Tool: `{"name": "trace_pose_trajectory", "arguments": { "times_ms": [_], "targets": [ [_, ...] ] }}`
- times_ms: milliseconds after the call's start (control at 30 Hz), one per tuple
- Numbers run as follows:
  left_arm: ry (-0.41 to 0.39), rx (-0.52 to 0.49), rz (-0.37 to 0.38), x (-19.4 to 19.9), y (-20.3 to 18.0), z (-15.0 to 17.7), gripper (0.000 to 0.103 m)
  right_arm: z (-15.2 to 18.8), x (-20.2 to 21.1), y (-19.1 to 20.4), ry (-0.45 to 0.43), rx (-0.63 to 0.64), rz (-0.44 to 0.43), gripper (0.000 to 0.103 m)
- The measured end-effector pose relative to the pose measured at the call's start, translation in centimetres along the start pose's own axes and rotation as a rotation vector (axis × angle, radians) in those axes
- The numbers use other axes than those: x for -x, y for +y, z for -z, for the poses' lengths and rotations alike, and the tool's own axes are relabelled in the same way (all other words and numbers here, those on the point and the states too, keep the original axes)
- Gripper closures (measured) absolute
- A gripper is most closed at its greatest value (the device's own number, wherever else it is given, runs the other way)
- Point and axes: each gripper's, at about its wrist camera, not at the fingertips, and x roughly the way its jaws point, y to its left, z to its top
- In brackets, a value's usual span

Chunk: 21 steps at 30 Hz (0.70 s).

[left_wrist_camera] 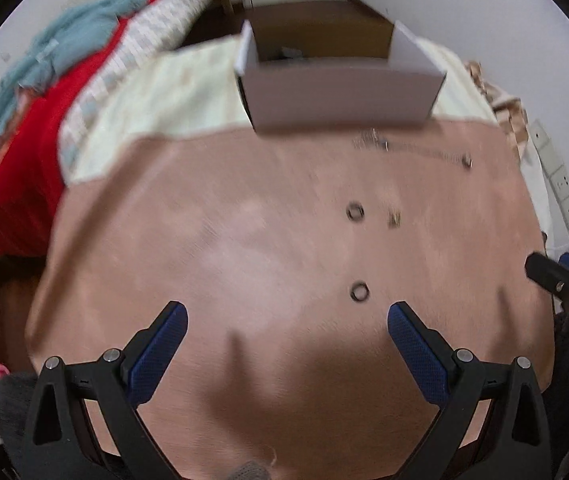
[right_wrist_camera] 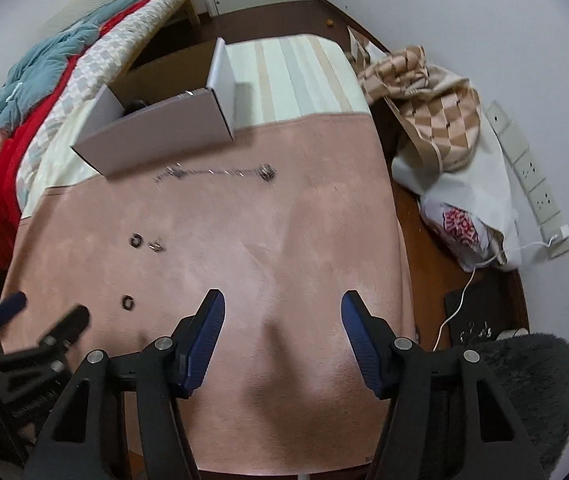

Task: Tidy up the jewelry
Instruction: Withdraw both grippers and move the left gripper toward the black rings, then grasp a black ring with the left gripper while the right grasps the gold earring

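Observation:
Jewelry lies on a pink cloth point(left_wrist_camera: 244, 240) over a small table. A dark ring point(left_wrist_camera: 359, 291) lies just ahead of my open left gripper point(left_wrist_camera: 287, 312), near its right finger. A second ring point(left_wrist_camera: 355, 212) and a small silver piece point(left_wrist_camera: 394, 218) lie farther off. A silver chain point(left_wrist_camera: 416, 148) lies in front of an open white box point(left_wrist_camera: 340, 96). My right gripper point(right_wrist_camera: 283, 300) is open and empty over bare cloth. From there I see the near ring point(right_wrist_camera: 127, 302), far ring point(right_wrist_camera: 135, 240), silver piece point(right_wrist_camera: 157, 246), chain point(right_wrist_camera: 220, 172) and box point(right_wrist_camera: 164, 136).
A bed with red and teal bedding point(left_wrist_camera: 44, 100) runs along the left. Bags and a checked cloth point(right_wrist_camera: 444, 120) sit on the floor to the right by wall sockets point(right_wrist_camera: 532, 184). A dark fluffy rug point(right_wrist_camera: 524, 380) lies at bottom right. The left gripper shows in the right wrist view point(right_wrist_camera: 44, 336).

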Motion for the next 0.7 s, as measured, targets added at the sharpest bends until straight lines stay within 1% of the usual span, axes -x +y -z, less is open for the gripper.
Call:
{"name": "trace_pose_trajectory", "arguments": {
  "times_ms": [133,200,267,300,333,367,467,500,567,600,667,700],
  "targets": [
    [0.047,0.004,0.006,-2.1,-0.4,0.7,0.001,0.5,-1.4,-0.3,0.017,-0.008,0.01,0.04],
    [0.055,0.002,0.011,-2.5,-0.6,0.8,0.002,0.4,-1.8,-0.3,0.025,-0.01,0.013,0.04],
    [0.048,-0.002,0.022,-2.5,-0.9,0.7,0.008,0.4,-2.3,-0.3,0.031,-0.013,0.016,0.04],
    [0.045,-0.004,0.027,-2.5,-1.0,0.7,0.009,0.3,-2.4,-0.3,0.033,-0.015,0.017,0.04],
    [0.043,-0.009,0.031,-2.6,-1.1,0.6,0.012,0.2,-2.6,-0.3,0.035,-0.015,0.018,0.04],
    [0.041,-0.013,0.034,-2.6,-1.3,0.6,0.018,0.1,-2.7,-0.3,0.035,-0.016,0.02,0.04],
    [0.029,-0.022,0.06,-2.7,-1.9,0.5,0.029,0.0,-2.8,-0.3,0.035,-0.021,0.022,0.04],
    [0.025,-0.025,0.066,-2.7,-2.0,0.3,0.031,0.0,-2.9,-0.4,0.036,-0.022,0.024,0.04],
    [0.012,-0.036,0.078,-2.5,-2.5,0.2,0.04,0.0,-3.1,-0.4,0.043,-0.026,0.026,0.04],
    [0.007,-0.04,0.083,-2.4,-2.7,0.2,0.043,0.0,-3.2,-0.5,0.048,-0.03,0.028,0.04],
    [-0.009,-0.057,0.089,-2.2,-3.2,0.2,0.059,0.1,-3.4,-0.6,0.053,-0.032,0.032,0.041],
    [-0.013,-0.063,0.091,-2.1,-3.5,0.0,0.063,0.1,-3.5,-0.7,0.056,-0.033,0.033,0.042]
  ]
}}
